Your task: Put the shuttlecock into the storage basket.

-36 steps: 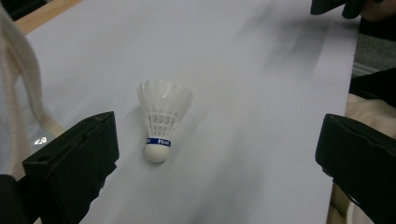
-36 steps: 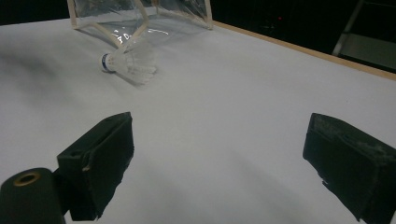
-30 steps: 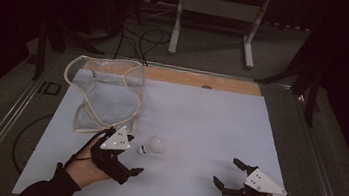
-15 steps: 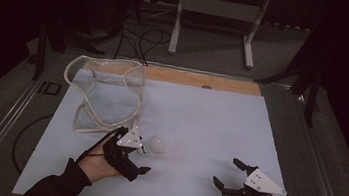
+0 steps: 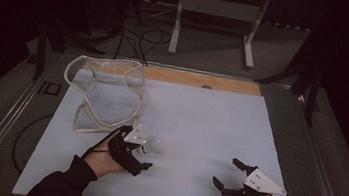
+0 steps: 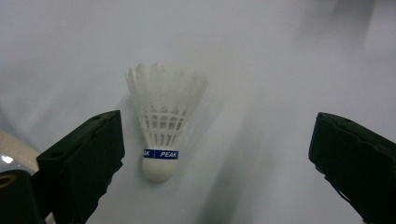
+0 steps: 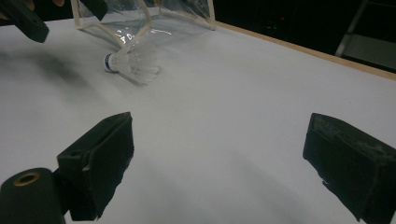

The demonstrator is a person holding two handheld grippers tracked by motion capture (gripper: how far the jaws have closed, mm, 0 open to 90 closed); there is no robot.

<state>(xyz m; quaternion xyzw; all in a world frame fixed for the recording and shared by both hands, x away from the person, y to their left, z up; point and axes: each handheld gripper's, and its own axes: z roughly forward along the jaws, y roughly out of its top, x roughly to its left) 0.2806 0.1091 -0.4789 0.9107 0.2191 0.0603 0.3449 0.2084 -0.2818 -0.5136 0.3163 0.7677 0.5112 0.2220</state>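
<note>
Shuttlecock (image 6: 162,128) lies flat — cork toward left gripper (image 5: 141,154).

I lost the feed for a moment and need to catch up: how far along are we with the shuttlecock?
Nothing looks finished yet. The shuttlecock lies on its side on the white table, ungrasped, just outside the clear bag. In hand: the left claw is open around it, jaws apart on either side and not touching. The right claw rests open near the table's front edge. Left: closing on it, lifting, and probably bagging it.
</note>
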